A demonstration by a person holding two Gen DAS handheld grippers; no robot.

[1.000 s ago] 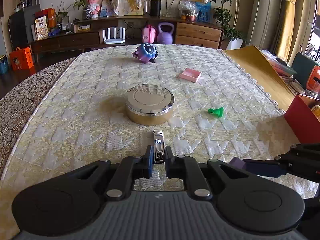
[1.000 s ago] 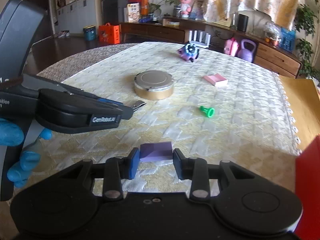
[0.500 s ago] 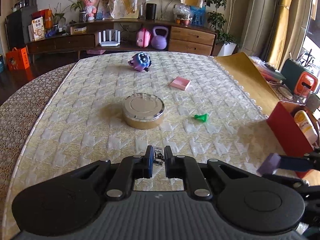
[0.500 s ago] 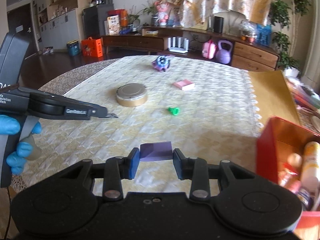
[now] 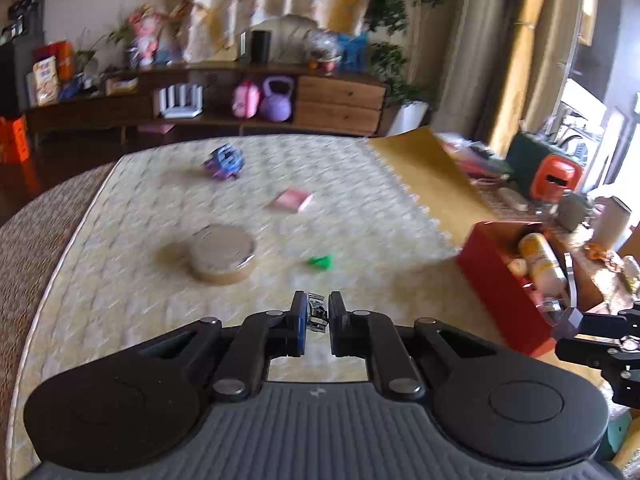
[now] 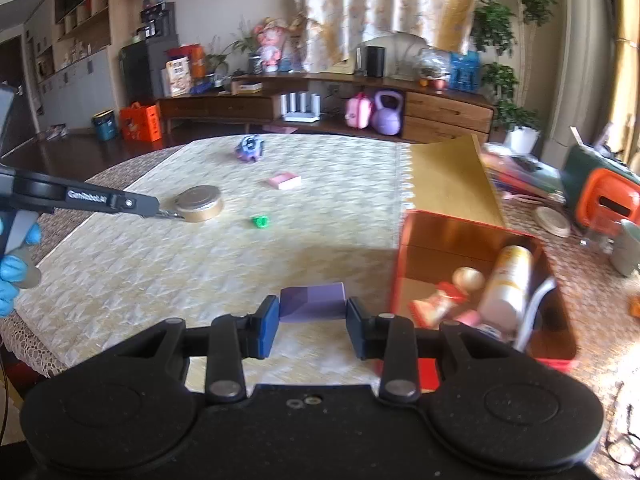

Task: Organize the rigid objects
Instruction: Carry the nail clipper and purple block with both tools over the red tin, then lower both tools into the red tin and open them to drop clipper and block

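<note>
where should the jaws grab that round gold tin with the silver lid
Grip the round gold tin with the silver lid across its low side wall, coming from above: it lies flat and wide on the quilted cloth, so it likely needs the jaws almost fully open.

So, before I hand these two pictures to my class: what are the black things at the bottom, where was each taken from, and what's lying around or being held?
There is no robot here. A person holds a two-finger gripper in each hand, and a camera on each looks forward along its fingers, so the black shapes are the grippers themselves.

The left wrist view shows the left gripper shut on a small metal nail clipper. The right wrist view shows the right gripper shut on a purple block; the person's blue-gloved hand shows at its left edge.

On the quilted tablecloth lie a round tin, a green piece, a pink block and a blue-purple toy. A red box at the right already holds several items.
</note>
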